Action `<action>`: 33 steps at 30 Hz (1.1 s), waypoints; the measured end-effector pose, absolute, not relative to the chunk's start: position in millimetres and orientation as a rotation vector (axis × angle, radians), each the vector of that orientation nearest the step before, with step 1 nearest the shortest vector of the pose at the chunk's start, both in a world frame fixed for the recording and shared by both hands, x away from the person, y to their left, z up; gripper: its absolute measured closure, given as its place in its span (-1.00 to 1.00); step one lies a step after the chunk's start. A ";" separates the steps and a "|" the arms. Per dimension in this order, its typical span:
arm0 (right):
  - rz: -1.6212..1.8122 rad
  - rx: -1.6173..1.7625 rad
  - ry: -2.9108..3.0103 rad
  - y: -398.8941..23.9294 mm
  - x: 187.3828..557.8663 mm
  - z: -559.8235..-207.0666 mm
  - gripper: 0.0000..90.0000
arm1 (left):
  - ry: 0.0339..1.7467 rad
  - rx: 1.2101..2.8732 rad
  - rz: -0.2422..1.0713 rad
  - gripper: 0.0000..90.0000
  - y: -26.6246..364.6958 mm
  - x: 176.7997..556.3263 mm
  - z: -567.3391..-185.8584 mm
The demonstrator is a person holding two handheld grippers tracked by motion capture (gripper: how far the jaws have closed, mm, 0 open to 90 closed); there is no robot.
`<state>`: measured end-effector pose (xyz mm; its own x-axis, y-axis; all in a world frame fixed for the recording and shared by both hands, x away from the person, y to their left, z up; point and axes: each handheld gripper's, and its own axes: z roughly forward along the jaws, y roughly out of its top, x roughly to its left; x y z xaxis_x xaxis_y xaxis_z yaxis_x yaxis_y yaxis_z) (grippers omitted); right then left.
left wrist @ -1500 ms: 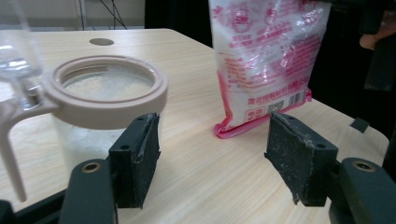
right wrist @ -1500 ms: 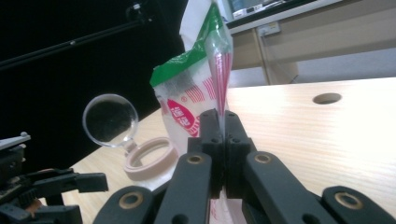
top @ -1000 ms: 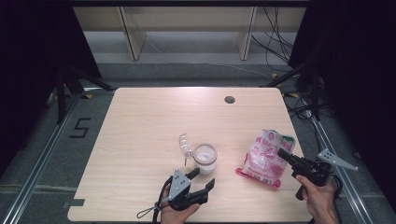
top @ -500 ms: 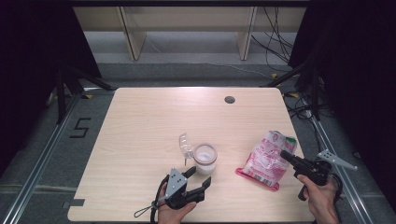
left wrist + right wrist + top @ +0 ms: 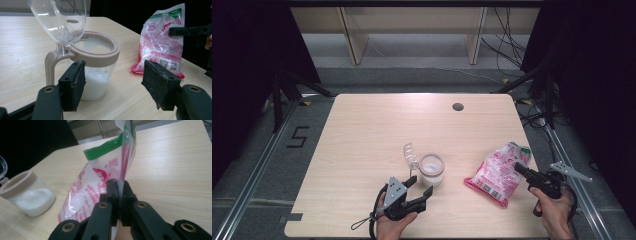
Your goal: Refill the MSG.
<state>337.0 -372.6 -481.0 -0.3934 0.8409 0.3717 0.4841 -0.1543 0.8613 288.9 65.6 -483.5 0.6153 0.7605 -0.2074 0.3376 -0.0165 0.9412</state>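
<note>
While the right tool (image 5: pixel 119 195) pinches the pink bag (image 5: pixel 497 172) at its edge, the spread left tool (image 5: pixel 117 87) flanks the jar (image 5: pixel 432 169) mid-tabletop (image 5: pixel 362 130) without touching; the thin film could slip free, spilling granules.

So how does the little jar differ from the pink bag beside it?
The jar is a stiff, clear container with a tan rim, standing upright and open, its clear lid flipped up; the bag is soft crinkly plastic printed in pink with a green top. The right gripper is shut on the bag's edge, while the left gripper sits open beside the jar, not gripping it. Both rest on the table and seem to hold white grains.
</note>
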 end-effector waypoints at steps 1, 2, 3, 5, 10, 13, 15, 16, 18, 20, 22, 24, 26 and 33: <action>1.551 1.507 1.780 -372.0 338.0 -481.5 0.97 | 0.939 1.615 0.429 -0.24 65.5 289.4 -483.1; 1.552 1.488 1.787 -373.9 338.7 -483.2 0.96 | 0.939 1.609 0.428 -0.24 65.2 290.4 -483.3; 1.559 1.504 1.801 -374.4 337.9 -483.2 0.95 | 0.935 1.603 0.428 -0.24 65.3 291.8 -483.4; 1.535 1.501 1.808 -377.2 338.4 -484.9 0.93 | 0.950 1.609 0.427 -0.24 66.4 292.9 -483.1; 1.523 1.530 1.799 -377.4 337.5 -485.5 0.87 | 0.962 1.598 0.417 -0.24 70.7 294.1 -483.4; 1.505 1.534 1.789 -376.7 336.2 -485.5 0.82 | 0.967 1.603 0.425 -0.24 72.2 294.9 -483.5; 1.472 1.534 1.799 -376.2 335.2 -485.7 0.79 | 0.969 1.619 0.436 -0.24 74.6 295.5 -483.3; 1.468 1.567 1.808 -376.1 333.7 -485.1 0.76 | 0.972 1.615 0.431 -0.24 75.2 295.7 -483.7; 1.422 1.559 1.821 -378.3 333.4 -484.9 0.66 | 0.970 1.617 0.436 -0.23 77.1 296.9 -483.8; 1.459 1.612 1.789 -375.1 331.0 -485.6 0.63 | 0.978 1.614 0.441 -0.23 79.0 298.6 -484.2; 1.447 1.577 1.818 -377.0 330.3 -486.8 0.60 | 0.987 1.613 0.443 -0.23 80.6 300.1 -483.8; 1.449 1.581 1.800 -376.4 329.1 -487.4 0.59 | 0.991 1.616 0.445 -0.23 81.5 301.5 -483.5; 1.423 1.561 1.820 -378.6 327.6 -486.0 0.58 | 0.990 1.613 0.446 -0.23 81.8 302.8 -483.4; 1.426 1.564 1.792 -380.4 324.4 -486.3 0.50 | 0.987 1.624 0.450 -0.22 84.6 304.9 -482.2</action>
<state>324.4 -380.4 -486.3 -0.3184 0.8896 0.3274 0.5193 -0.1253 0.8454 304.9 84.6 -482.2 0.5762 0.7909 -0.2058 0.3633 -0.0223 0.9314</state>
